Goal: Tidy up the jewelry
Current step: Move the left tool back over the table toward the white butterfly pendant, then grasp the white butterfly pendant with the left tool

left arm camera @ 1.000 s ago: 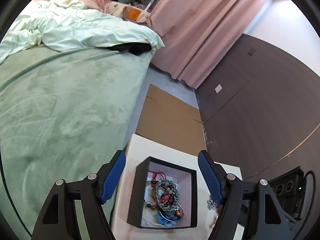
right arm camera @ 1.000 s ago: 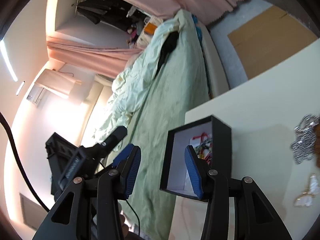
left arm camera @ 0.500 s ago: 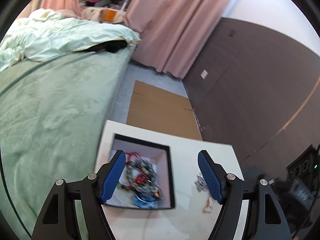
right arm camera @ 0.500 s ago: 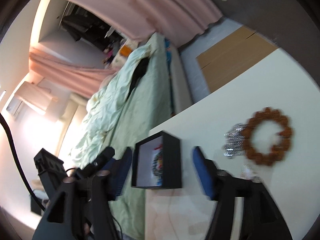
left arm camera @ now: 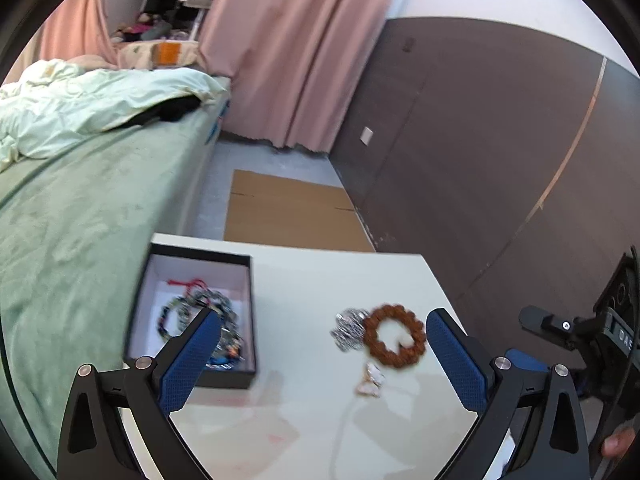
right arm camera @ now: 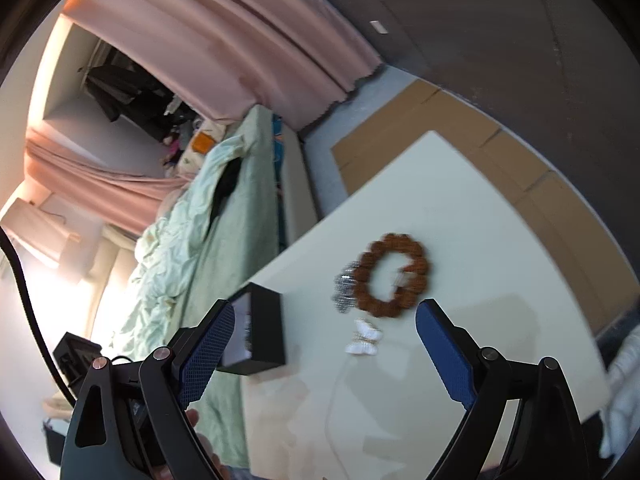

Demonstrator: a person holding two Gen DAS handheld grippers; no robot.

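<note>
Both views swung off the black box (left arm camera: 192, 316) since a second ago. Then centred between the left gripper (left arm camera: 324, 344) fingers; now beside the left finger pad (left arm camera: 188, 364), partly behind it. Same in the right view: box (right arm camera: 262, 328) now just beyond the left finger pad of the right gripper (right arm camera: 324, 344).

Newly framed between the fingers of both grippers: brown bead bracelet (left arm camera: 394, 336), silver chain piece (left arm camera: 348, 328) touching its box-side edge, small white butterfly-shaped piece (right arm camera: 364, 342) nearer the fingers. All three loose on the white bench (left arm camera: 312, 280), apart from the box.

Fingers of both grippers spread wide, nothing between the pads, no contact with any item.

Box contents: several beaded bracelets, one red cord, already stowed.

Judgement: attention shifted from container to the remaining loose pieces; next pick likely among these three. Motion blur on the loose items; exact link detail not readable.
</note>
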